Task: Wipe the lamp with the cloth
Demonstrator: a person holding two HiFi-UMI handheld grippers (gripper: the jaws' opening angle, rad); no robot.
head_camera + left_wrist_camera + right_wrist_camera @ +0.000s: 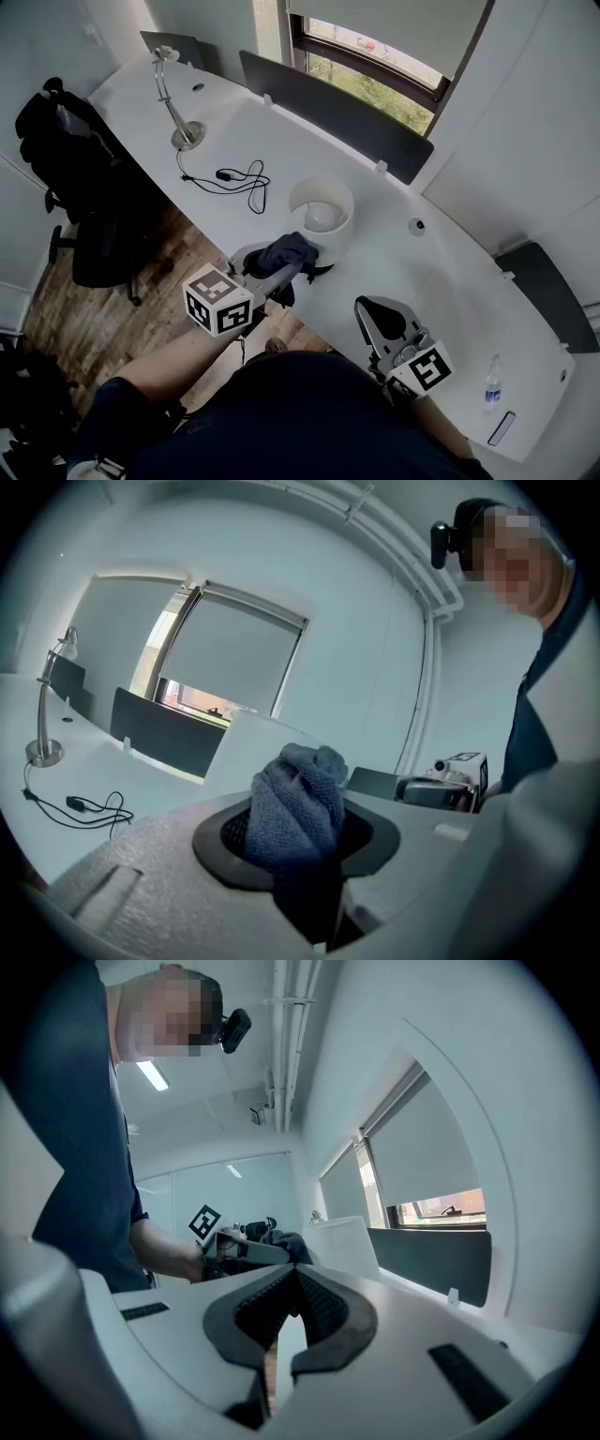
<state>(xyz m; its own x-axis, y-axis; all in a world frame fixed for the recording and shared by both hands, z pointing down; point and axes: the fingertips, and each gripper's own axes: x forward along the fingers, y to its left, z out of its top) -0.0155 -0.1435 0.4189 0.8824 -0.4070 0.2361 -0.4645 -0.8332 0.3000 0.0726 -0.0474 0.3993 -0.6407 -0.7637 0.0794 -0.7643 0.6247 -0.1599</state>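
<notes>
A slim silver desk lamp stands at the far left of the white desk, well away from both grippers; in the left gripper view the lamp is small at the left. My left gripper is shut on a bunched dark blue cloth, held over the desk's near edge just in front of a white round shade-like tub. The cloth bulges up between the jaws of the left gripper. My right gripper hovers at the desk's near edge to the right; its jaws meet at the tips and hold nothing.
A black cable with a switch lies between the lamp and the tub. Dark partition panels line the desk's far edge. A water bottle stands at the right end. A black office chair sits left of the desk.
</notes>
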